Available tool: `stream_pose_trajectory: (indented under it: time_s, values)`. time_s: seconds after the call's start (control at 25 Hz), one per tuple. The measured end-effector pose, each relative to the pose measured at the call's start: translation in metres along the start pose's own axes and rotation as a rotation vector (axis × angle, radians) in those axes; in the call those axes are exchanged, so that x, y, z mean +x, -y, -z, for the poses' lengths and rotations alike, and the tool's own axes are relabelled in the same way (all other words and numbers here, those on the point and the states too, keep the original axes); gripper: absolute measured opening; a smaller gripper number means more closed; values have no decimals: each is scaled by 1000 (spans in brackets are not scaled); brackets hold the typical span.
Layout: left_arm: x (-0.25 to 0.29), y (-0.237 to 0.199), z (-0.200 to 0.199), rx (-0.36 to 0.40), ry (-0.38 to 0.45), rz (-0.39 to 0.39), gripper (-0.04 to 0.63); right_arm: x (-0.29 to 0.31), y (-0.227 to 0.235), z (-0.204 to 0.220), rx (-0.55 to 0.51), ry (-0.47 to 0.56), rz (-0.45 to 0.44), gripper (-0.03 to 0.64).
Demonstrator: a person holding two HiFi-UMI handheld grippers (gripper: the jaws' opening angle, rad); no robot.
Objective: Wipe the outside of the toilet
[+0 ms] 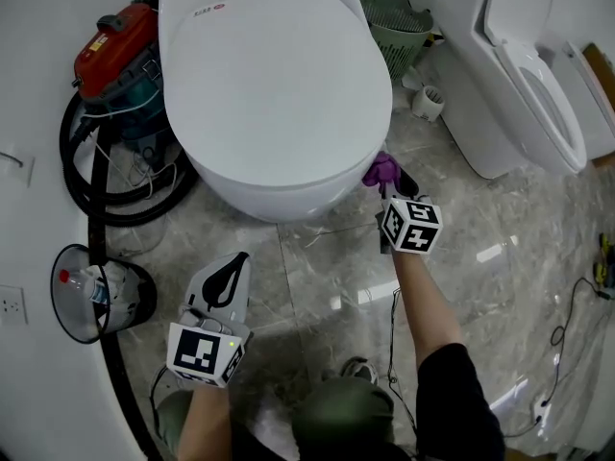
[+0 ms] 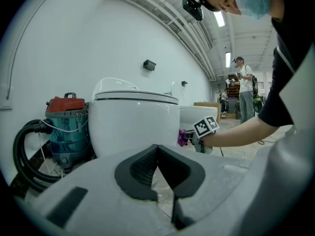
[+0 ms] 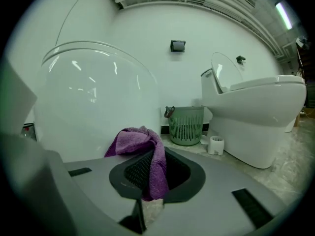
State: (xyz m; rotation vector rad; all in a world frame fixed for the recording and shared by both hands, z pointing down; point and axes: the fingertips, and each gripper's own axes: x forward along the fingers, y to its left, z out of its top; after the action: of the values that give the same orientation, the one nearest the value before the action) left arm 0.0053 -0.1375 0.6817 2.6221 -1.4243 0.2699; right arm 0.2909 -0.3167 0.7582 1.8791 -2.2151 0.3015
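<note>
In the head view, the toilet (image 1: 279, 94) stands with its lid down. The right gripper (image 1: 394, 181) is at the toilet's front right flank, just under the rim, and presses a purple cloth (image 1: 381, 170) against the bowl. The right forearm reaches straight forward from the body to the toilet, with the marker cube uppermost. The left gripper (image 1: 235, 262) hangs low in front of the toilet, apart from it and pointing at its base, and its forearm is tucked close to the body. A red vacuum cleaner (image 1: 120, 51) sits to the toilet's left, a green basket (image 1: 394, 27) behind it to the right, and a second toilet (image 1: 519, 75) further right.

In the left gripper view, the left jaws are pressed together with nothing between them. Beyond them is the toilet's front, with the cloth (image 2: 182, 137) touching its right side.

In the right gripper view, the right jaws are clamped on the cloth (image 3: 142, 154). A fold bunches up over them and lies close against the toilet's curved wall.

The step in hand looks like a wipe along the bowl's side. It would likely go best with the cloth's loose fold kept flat on the porcelain, not the hard jaw tips. Steady pressure should follow the curve round towards the back in overlapping passes, and the wrist should turn so the cloth faces the surface.
</note>
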Motion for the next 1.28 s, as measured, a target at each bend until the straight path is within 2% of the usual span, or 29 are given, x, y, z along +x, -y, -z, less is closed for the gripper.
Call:
stream_pose_trajectory:
  time_s: [0.28,0.52,0.76,1.0,1.16,1.28]
  values:
    - [0,-6,-2,-4,12,-14,3,-19,-3,8,25,16,-9,41]
    - [3,-13,5,-5,18,-42,3,-73,-36,29,16,36,-92,41]
    - [-9,-29,6,40,2,-92,3,-125,-111,71,2,-12,-287,41]
    - [-30,-47,2,65,18,-158,3,-117,-197,94,-27,-42,-468,41]
    - [-40,-53,-2,86,4,-183,3,-94,-249,93,-35,-22,-536,41]
    - [-45,-60,-5,82,34,-199,3,-72,-276,91,-54,-19,-544,41]
